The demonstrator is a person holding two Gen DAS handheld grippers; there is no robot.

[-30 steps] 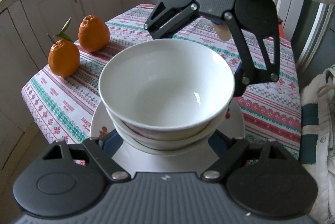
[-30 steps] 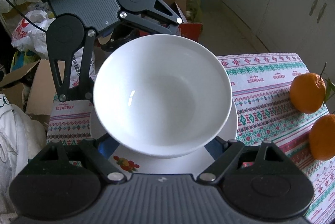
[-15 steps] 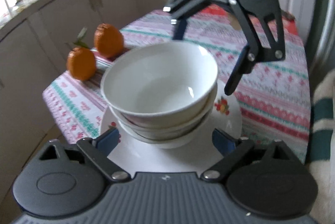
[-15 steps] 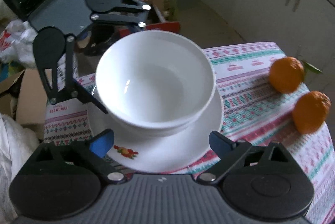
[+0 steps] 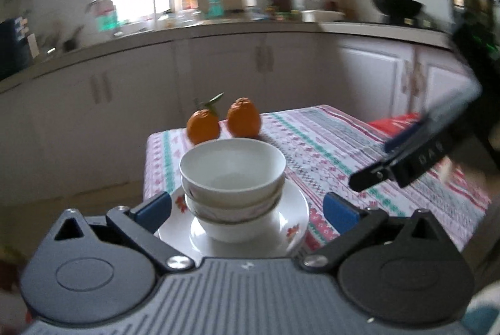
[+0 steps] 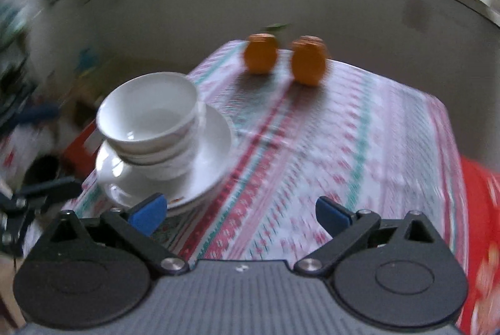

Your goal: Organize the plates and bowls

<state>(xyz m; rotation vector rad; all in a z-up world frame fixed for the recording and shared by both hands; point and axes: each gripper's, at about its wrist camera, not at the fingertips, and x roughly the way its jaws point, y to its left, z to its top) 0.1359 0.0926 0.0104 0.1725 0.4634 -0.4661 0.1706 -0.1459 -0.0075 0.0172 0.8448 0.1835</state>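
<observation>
A stack of white bowls [image 5: 232, 178] sits on a white plate [image 5: 290, 222] with small red flower prints, near the edge of the patterned tablecloth [image 5: 328, 141]. My left gripper [image 5: 247, 211] is open and empty, pulled back just short of the plate. In the right wrist view the bowl stack [image 6: 150, 119] and plate [image 6: 206, 175] lie at left. My right gripper [image 6: 240, 214] is open and empty, above the cloth to the right of the plate. Part of the right gripper [image 5: 415, 156] shows blurred at the right of the left wrist view.
Two oranges [image 5: 223, 124] stand on the far part of the table, also seen in the right wrist view [image 6: 284, 58]. White kitchen cabinets [image 5: 218, 72] and a cluttered counter lie behind. A red object [image 6: 481, 225] lies past the table's right edge.
Both grippers have let go of the top bowl and drawn back from the stack. The right gripper has swung away to the right. The bowl rests on the stack.
</observation>
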